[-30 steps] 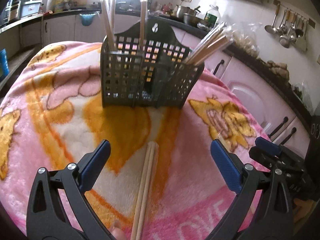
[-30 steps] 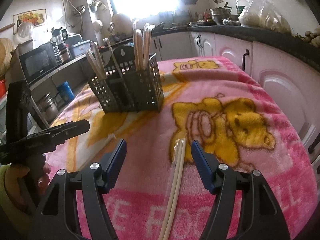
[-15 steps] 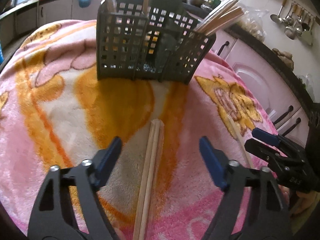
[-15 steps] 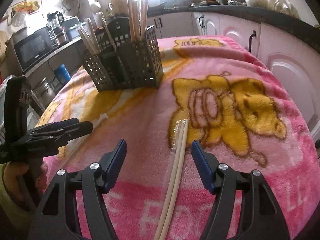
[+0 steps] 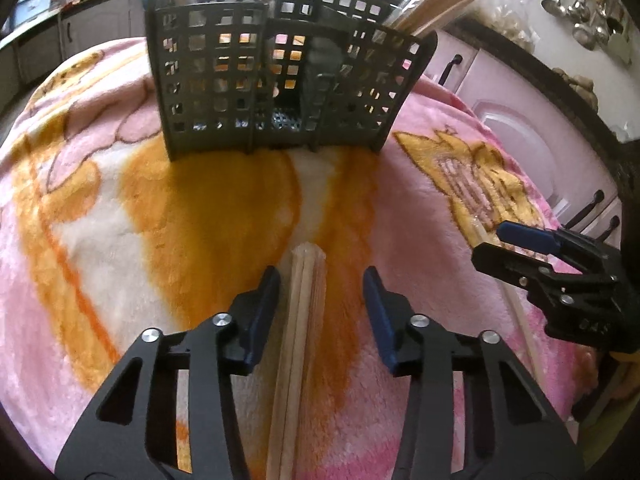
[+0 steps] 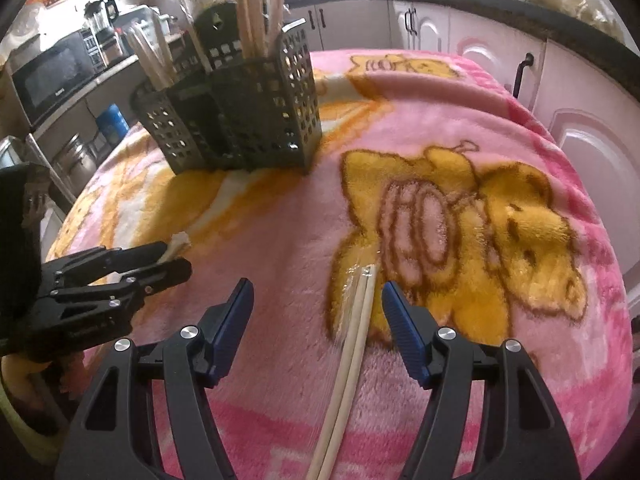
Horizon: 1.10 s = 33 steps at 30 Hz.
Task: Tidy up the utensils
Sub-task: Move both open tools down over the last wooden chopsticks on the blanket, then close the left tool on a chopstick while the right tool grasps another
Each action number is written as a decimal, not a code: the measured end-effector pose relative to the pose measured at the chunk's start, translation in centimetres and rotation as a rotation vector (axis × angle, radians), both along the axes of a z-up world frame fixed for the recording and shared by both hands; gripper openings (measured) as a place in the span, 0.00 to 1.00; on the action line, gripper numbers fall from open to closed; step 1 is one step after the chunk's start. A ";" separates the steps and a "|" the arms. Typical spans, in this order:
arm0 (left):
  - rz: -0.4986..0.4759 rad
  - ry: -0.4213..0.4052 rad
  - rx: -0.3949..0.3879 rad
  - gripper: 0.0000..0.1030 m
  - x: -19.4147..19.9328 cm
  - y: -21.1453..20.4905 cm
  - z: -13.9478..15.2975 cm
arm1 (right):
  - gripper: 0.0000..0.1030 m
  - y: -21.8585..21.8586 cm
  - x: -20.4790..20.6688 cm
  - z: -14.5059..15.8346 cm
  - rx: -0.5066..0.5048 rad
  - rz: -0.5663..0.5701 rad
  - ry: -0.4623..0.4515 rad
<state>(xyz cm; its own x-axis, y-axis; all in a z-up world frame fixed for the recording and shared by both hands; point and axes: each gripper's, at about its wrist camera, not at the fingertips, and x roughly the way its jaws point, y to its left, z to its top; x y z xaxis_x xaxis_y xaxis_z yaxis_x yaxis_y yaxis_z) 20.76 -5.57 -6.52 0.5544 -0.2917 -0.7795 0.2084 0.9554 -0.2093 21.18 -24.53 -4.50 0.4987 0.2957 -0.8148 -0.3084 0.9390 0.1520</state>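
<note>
Now left tongs [image 5: 322, 304] narrower around chopsticks [image 5: 300, 340]; caddy [image 5: 280, 80] nearer.

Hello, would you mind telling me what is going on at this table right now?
A person is sorting chopsticks into a dark slotted holder on a pink blanket. The left gripper straddles a wooden pair lying on the blanket, jaws open. The right gripper straddles a pale pair in a clear sleeve, jaws open too. Neither pair is lifted yet; the holder already has several chopsticks.
</note>
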 end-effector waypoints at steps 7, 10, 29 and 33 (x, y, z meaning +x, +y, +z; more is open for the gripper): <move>-0.024 -0.019 0.055 0.21 0.2 -0.7 -0.2 | 0.54 -0.2 1.5 -1.0 -0.019 -0.021 0.076; -0.023 -0.013 0.034 0.15 0.4 -0.4 -0.2 | 0.44 -0.1 1.9 -1.2 -0.037 -0.028 0.094; -0.027 -0.001 -0.134 0.01 -0.4 2.4 1.5 | 0.06 1.8 0.5 3.4 0.083 0.061 -0.027; -0.022 -0.038 -0.150 0.01 -0.7 2.9 3.1 | 0.06 2.6 -0.4 5.1 0.111 0.075 -0.087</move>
<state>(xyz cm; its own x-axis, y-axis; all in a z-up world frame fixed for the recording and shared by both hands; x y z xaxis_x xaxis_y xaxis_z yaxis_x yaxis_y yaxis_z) 20.02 -2.64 -3.44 0.5744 -0.4161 -0.7050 0.2396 0.9089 -0.3412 20.78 -21.90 0.62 0.5389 0.4209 -0.7297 -0.3940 0.8916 0.2233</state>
